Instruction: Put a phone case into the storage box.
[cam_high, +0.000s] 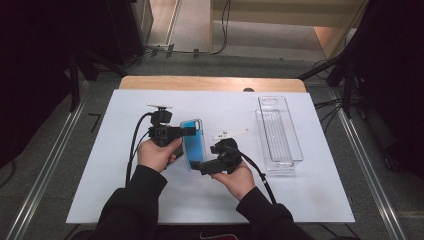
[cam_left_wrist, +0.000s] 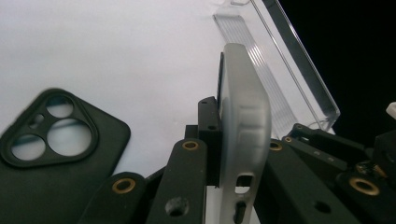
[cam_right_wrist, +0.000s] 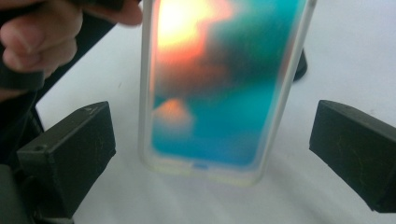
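The phone case (cam_high: 193, 144) — frosted rim, blue-green back with an orange glow — is held up off the white table (cam_high: 300, 195), roughly at its middle, between the two hands. The left gripper (cam_high: 189, 131) has it: its jaws are clamped on the case's edge, and in the left gripper view the case (cam_left_wrist: 245, 135) stands on edge between the black jaws. The right gripper (cam_high: 200, 167) sits just beside the case's lower end, jaws wide apart; in the right gripper view the case (cam_right_wrist: 219, 88) hangs between the two pads (cam_right_wrist: 70, 149) without touching either. A black phone case (cam_left_wrist: 56, 154) with round camera cut-outs lies flat on the table by the left gripper. Further right lies a clear plastic tray (cam_high: 280, 132), well apart from the hands.
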